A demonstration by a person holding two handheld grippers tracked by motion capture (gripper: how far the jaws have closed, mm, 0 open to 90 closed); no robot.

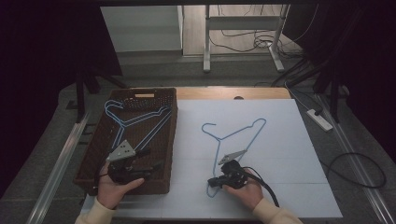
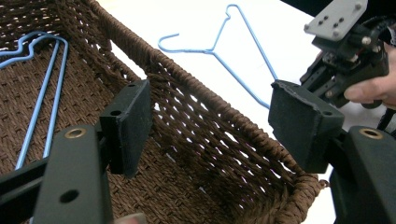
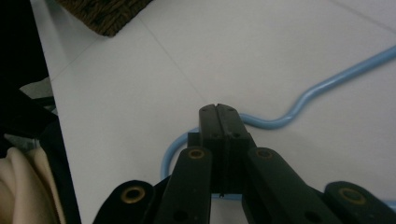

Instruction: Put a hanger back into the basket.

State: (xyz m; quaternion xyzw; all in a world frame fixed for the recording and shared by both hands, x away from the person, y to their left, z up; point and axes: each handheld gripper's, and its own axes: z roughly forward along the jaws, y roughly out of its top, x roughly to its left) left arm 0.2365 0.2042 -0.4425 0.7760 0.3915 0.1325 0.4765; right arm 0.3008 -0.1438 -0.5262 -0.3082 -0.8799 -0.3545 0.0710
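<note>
— Starting at our left: where do we stand with the basket?

— We have the wicker basket (image 1: 93, 154) on the left part of the white table (image 1: 299, 154), and one blue hanger (image 1: 135, 119) already lies inside it, toward the far end. Our left gripper (image 1: 142, 161) hovers over the basket's near end with its jaws spread wide and nothing between them; in the left gripper view the two pads frame the basket's woven wall.

— And to the right of that?

— The second blue hanger (image 1: 233, 140) lies flat on the table, just beside the basket, hook pointing away from us. Our right gripper (image 1: 214, 183) sits at its near corner. In the right gripper view the jaws are pressed together, and the blue wire (image 3: 299, 100) curves out from both sides of them, so we judge they pinch the hanger's bend.

— So which step are we in?

— The grasp looks made; we take it the lift is next. We would need to raise that corner cleanly, carry the hanger leftward over the basket rim without snagging the weave, and lay it beside the first. The left gripper could steady the far end if the wire swings.
</note>
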